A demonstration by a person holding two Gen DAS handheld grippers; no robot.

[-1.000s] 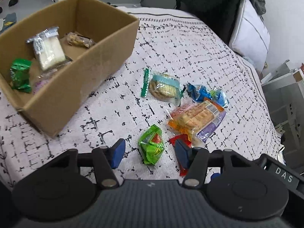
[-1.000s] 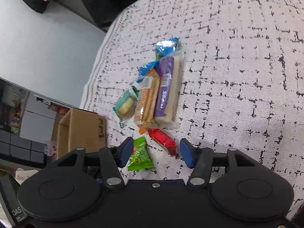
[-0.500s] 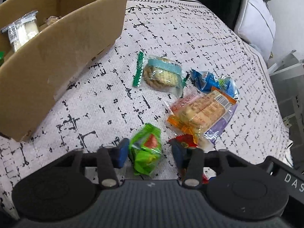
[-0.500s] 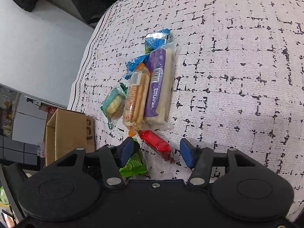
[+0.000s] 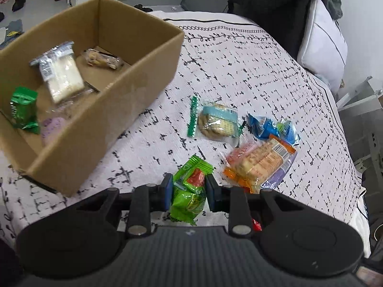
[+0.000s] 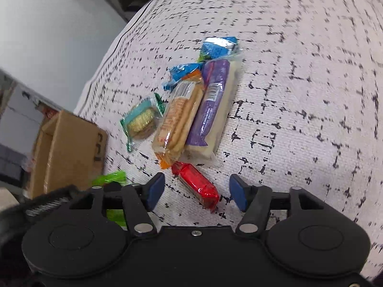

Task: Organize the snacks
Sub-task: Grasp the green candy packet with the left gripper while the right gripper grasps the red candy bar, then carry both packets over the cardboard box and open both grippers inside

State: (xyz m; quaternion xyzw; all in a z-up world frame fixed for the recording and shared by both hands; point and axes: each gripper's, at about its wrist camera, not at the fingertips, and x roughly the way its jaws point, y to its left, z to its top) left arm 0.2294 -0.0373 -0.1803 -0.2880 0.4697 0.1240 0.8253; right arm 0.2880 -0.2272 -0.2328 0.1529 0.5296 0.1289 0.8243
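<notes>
My left gripper (image 5: 189, 192) is closing on a green snack packet (image 5: 191, 201), and both blue pads press its sides. The open cardboard box (image 5: 143, 71) stands to the upper left, holding a white packet (image 5: 61, 71), a green packet (image 5: 22, 111) and a brown snack (image 5: 101, 58). My right gripper (image 6: 196, 191) is opening. A red packet (image 6: 197, 185) lies on the bedspread between its jaws, with neither pad touching it. Beyond it lie an orange biscuit pack (image 6: 179, 117), a purple-labelled pack (image 6: 210, 110), a round cracker packet (image 6: 141, 122) and blue packets (image 6: 215, 46).
The snacks lie on a white bedspread with black marks (image 5: 239, 71). A white pillow (image 5: 323, 47) and dark clothing (image 5: 275, 0) sit at the far end. The bed edge drops off at the right, beside grey furniture (image 5: 368, 119).
The left jaws have shut onto the green packet that lay between them. The right jaws have widened and now straddle the red packet, with the view rolled slightly.
</notes>
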